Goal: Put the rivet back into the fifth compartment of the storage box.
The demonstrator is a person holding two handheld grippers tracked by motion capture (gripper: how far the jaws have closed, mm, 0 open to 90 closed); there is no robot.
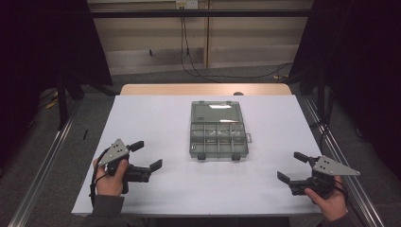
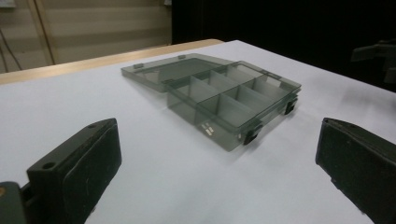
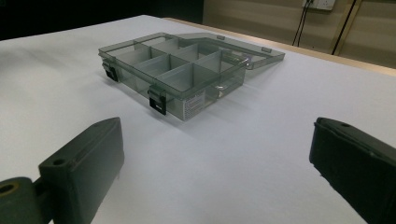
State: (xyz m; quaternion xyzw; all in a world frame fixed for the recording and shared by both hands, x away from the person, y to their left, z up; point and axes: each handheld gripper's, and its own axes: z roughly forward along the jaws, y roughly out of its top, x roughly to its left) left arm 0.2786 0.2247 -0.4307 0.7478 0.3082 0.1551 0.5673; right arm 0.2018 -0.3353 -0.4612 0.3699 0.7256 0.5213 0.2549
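- Lying near the middle of the white table (image 1: 156, 113), a smoky see-through plastic box (image 1: 218, 140) has its lid (image 1: 217, 112) swung fully back, flat on the surface on the far side.
- Inside the box, thin walls split it into two rows of small compartments; from these angles I cannot tell whether anything lies in them.
- Two dark latches (image 1: 202, 156) hang from the near edge of the box, one toward each front corner.
- A small white label (image 3: 192, 107) sits on one short side wall of the box.
- The left gripper (image 1: 147, 156) rests low at the near left of the table, held in the person's left hand (image 1: 111, 180); its jaws stand wide apart with nothing between them, aimed toward the box.
- The right gripper (image 1: 293, 166) sits at the near right, held in the right hand (image 1: 329, 202); its jaws are likewise spread wide and hold nothing.
- Both grippers are well apart from the box, which lies between them and farther up the table.
- A strip of bare wood (image 1: 205, 89) shows along the table's far edge.
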